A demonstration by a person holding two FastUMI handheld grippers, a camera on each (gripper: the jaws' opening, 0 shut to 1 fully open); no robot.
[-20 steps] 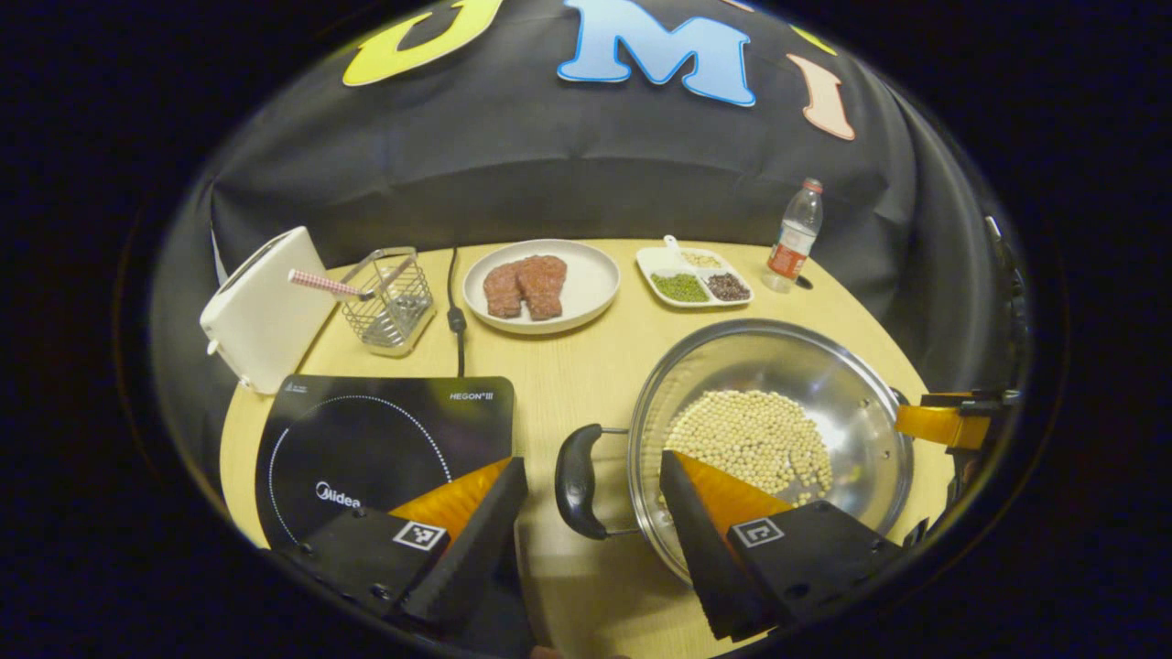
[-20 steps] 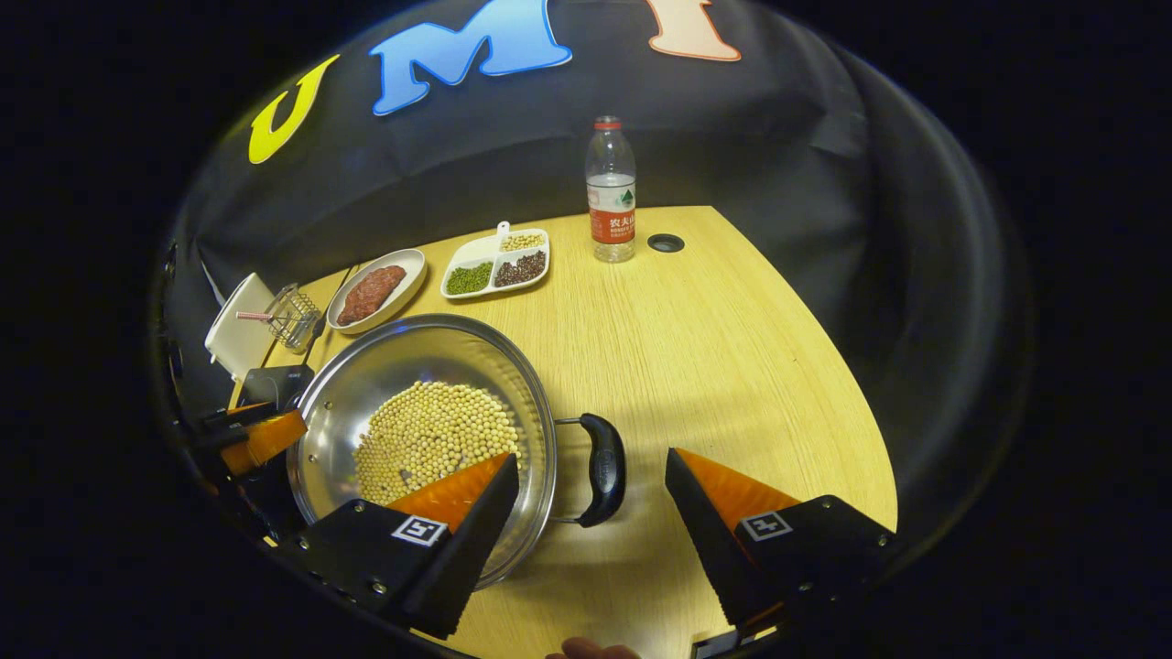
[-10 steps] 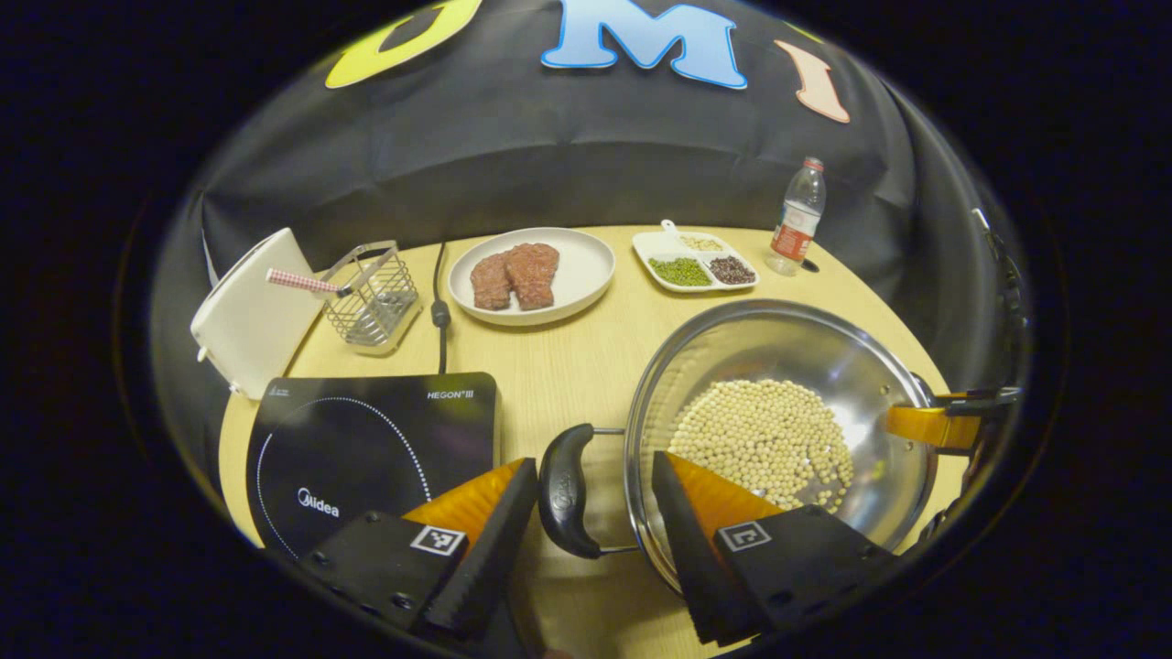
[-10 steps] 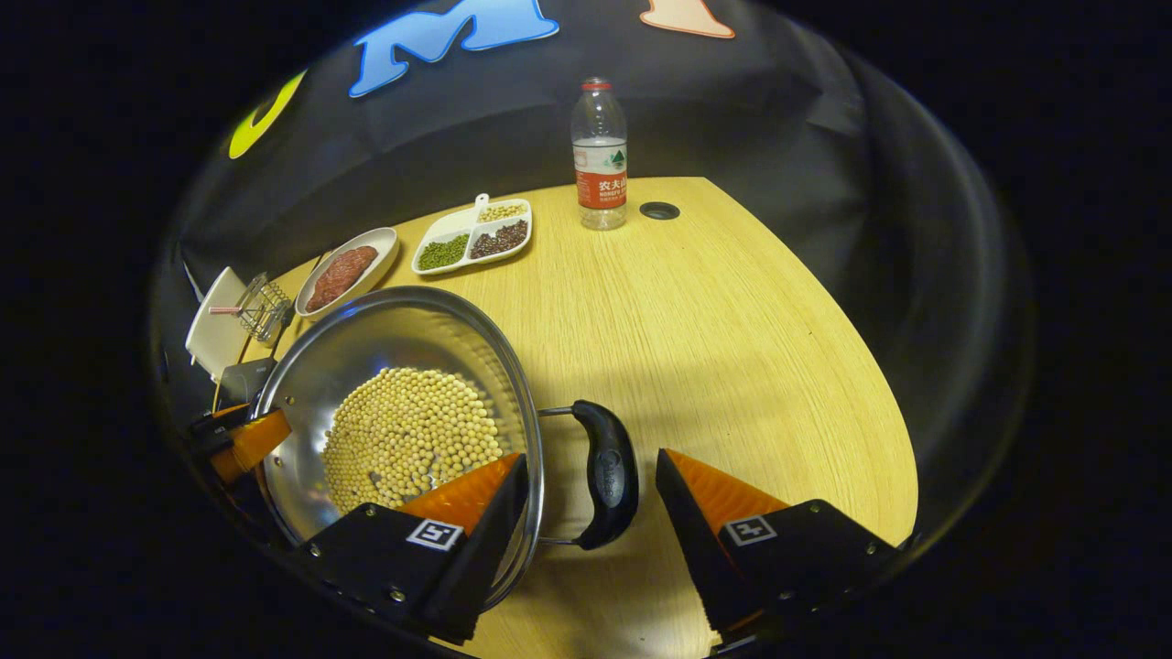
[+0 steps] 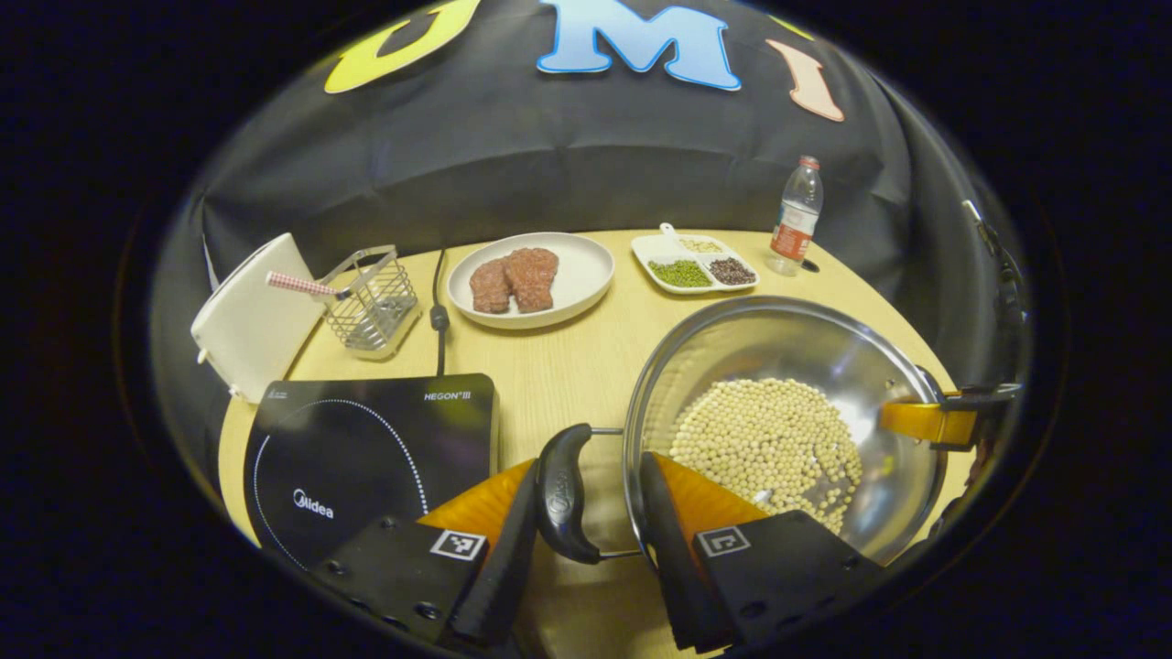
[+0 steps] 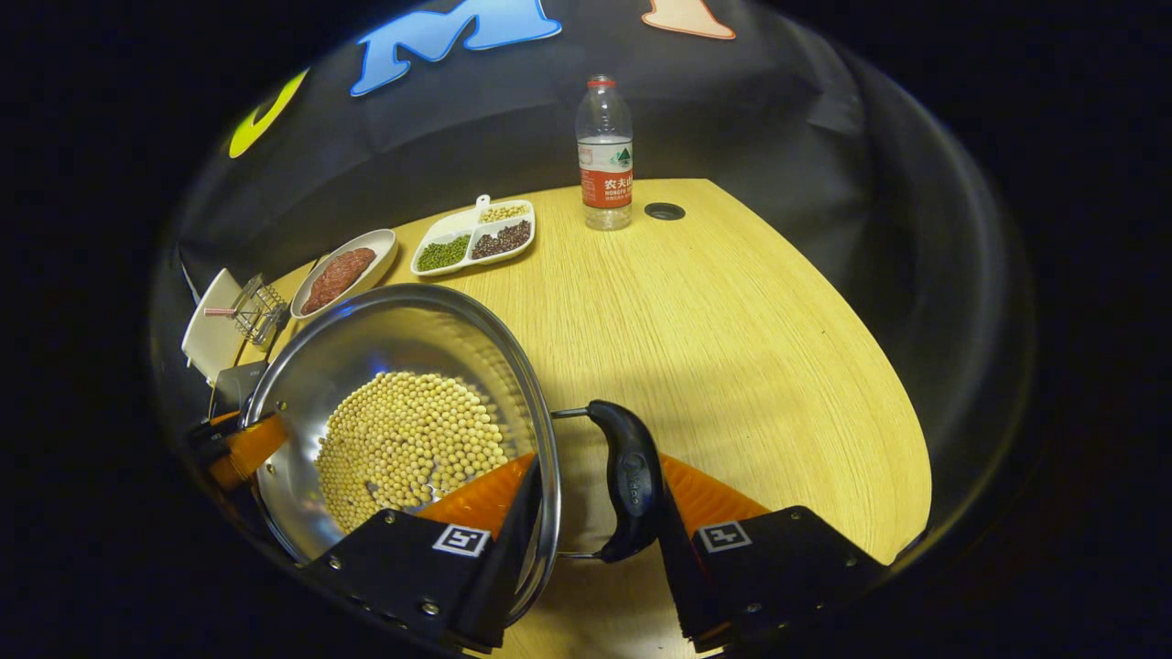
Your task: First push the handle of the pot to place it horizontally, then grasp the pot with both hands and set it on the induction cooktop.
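Observation:
A steel pot [image 5: 778, 343] holding soybeans [image 5: 769, 439] stands on the wooden table, right of the black induction cooktop [image 5: 366, 448]. Its two black handles point sideways. My left gripper [image 5: 586, 462] is shut on the left handle [image 5: 560, 494]: one finger presses its outer side, the other sits against the pot's rim. In the right gripper view the pot [image 6: 394, 334] is at the left, and my right gripper [image 6: 597, 460] clamps the right handle [image 6: 630, 485] the same way. Each view shows the other gripper's finger at the far rim [image 5: 925, 423] [image 6: 243, 446].
Behind the pot are a plate of meat [image 5: 531, 279], a divided dish of beans [image 5: 700, 265] and a water bottle [image 5: 795, 220]. A wire basket [image 5: 375, 297], a white appliance [image 5: 247, 320] and a cable [image 5: 439, 311] stand behind the cooktop. A cable hole [image 6: 664, 211] lies near the bottle.
Both grippers moved forward over the pot's handles, and their fingers closed from wide apart onto the handles. The pot stayed where it was.

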